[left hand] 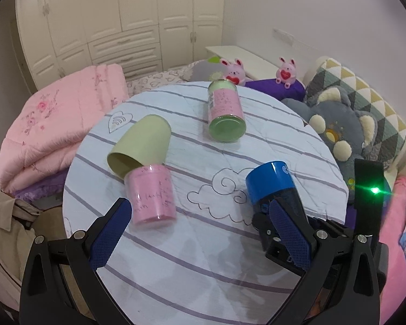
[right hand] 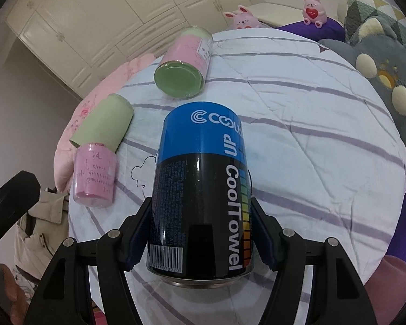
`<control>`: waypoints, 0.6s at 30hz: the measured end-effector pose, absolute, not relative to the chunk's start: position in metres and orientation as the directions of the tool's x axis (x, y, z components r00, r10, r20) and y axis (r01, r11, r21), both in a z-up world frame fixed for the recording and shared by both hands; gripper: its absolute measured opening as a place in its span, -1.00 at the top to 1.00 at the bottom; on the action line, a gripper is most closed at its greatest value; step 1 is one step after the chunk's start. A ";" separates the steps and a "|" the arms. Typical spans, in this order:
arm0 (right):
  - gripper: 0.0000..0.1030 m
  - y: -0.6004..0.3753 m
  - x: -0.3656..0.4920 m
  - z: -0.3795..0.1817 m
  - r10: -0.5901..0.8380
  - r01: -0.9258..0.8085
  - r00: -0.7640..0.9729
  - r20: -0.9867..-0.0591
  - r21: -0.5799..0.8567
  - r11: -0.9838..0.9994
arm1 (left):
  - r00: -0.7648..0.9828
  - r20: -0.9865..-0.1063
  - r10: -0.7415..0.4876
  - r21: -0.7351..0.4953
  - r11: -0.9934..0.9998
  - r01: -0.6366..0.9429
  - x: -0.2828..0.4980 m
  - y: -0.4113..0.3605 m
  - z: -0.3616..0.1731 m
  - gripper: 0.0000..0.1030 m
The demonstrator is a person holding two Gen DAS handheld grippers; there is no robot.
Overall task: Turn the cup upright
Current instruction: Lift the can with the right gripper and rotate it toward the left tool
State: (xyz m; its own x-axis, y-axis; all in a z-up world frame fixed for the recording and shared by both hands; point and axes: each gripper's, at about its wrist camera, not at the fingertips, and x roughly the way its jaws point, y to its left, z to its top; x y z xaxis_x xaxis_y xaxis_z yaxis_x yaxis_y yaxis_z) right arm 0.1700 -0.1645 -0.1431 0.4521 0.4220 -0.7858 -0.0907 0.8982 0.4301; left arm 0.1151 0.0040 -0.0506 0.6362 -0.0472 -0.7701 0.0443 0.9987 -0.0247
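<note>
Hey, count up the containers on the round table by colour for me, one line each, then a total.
Blue and black can: 1
Plain green cup: 1
Pink cup: 1
Pink and green jar: 1
Total: 4

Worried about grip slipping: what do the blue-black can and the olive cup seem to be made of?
Blue-black can: likely metal with a glossy printed wrap; it shows sharp highlights and a silvery rim. Olive cup: probably matte plastic; dull, even surface with no glare, though the material isn't certain.
</note>
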 end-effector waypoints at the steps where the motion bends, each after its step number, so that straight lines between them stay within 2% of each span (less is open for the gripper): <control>1: -0.32 -0.165 0.168 -0.144 0.420 -0.091 0.452 -0.787 0.428 0.899 | 0.635 -0.771 -0.046 -0.025 0.999 0.042 0.114 0.003 -0.051 -1.00; 3: -0.33 -0.167 0.170 -0.146 0.433 -0.097 0.432 -0.791 0.437 0.894 | 0.633 -0.773 -0.040 -0.023 0.999 0.035 0.112 -0.001 -0.050 -1.00; 6: -0.63 -0.173 0.169 -0.146 0.473 -0.098 0.421 -0.774 0.480 0.872 | 0.635 -0.772 -0.031 -0.017 0.999 0.029 0.109 -0.008 -0.049 -1.00; 12: -0.63 -0.184 0.160 -0.138 0.530 -0.169 0.413 -0.741 0.509 0.844 | 0.649 -0.761 0.017 0.014 1.000 -0.008 0.104 -0.023 -0.045 -1.00; 18: -0.63 -0.200 0.149 -0.120 0.540 -0.271 0.448 -0.713 0.467 0.842 | 0.650 -0.760 -0.003 -0.006 1.000 -0.002 0.102 -0.042 -0.041 -1.00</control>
